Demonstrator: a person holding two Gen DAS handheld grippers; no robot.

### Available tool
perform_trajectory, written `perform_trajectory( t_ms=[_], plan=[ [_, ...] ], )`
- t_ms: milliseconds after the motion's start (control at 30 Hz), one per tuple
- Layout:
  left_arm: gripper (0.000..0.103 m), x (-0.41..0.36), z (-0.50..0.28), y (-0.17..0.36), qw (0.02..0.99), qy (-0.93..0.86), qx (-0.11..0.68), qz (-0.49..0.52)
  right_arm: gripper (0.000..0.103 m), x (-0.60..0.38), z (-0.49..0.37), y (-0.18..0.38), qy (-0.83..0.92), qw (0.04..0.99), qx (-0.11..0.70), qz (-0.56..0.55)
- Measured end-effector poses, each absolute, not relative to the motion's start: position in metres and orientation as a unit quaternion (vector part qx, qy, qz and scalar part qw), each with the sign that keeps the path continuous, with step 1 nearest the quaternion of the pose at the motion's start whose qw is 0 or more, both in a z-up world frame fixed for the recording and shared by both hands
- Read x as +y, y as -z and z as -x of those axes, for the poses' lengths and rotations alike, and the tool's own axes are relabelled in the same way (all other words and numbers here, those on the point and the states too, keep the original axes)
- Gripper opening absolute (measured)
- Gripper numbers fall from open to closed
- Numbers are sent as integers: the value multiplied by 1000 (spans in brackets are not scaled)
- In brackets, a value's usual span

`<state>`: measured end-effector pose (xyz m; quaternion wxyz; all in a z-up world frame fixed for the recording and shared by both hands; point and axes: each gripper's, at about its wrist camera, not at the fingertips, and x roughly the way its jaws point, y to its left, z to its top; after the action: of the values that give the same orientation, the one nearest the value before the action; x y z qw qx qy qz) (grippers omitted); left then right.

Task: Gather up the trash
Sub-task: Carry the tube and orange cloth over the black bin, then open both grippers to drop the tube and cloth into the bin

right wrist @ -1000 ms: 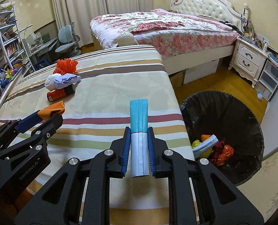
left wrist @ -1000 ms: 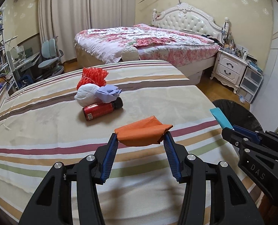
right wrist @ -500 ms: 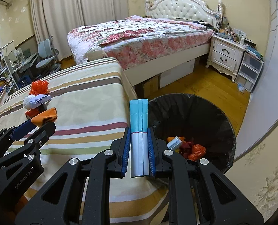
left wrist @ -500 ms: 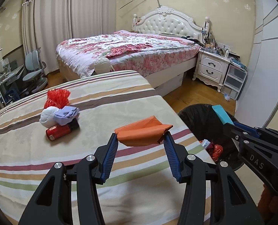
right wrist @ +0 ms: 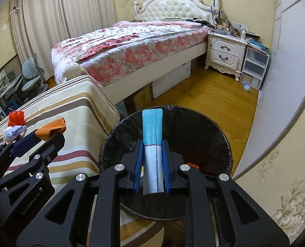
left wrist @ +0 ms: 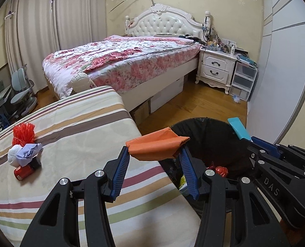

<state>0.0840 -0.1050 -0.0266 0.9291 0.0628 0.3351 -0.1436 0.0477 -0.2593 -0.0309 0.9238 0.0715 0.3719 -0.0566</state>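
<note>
Trash sits clamped in both my tools: right gripper (right wrist: 151, 165) pinches a teal-and-white sachet (right wrist: 152, 144) over the black-lined bin (right wrist: 218, 135); left gripper (left wrist: 155, 169), marked "GenRobot.AI", squeezes orange paper (left wrist: 155, 146) at the striped table (left wrist: 74, 127) edge; a red can (left wrist: 23, 171) lies beyond.

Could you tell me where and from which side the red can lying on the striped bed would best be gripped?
The red can lies on its side on the striped bed, with the white and lilac wads piled against its black-capped far end. Probably best to come from above and close the fingers across the bare red body near its free end, where nothing crowds it and the round sides give the pads two opposite faces.
</note>
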Motion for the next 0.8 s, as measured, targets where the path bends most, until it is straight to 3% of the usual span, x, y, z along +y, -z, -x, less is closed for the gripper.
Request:
perform_trajectory(
  t_ms=[800],
  plan=[
    [52, -153, -104, 45, 918, 146, 351, -113, 19, -300, -60, 53, 88, 912, 389, -101]
  ],
)
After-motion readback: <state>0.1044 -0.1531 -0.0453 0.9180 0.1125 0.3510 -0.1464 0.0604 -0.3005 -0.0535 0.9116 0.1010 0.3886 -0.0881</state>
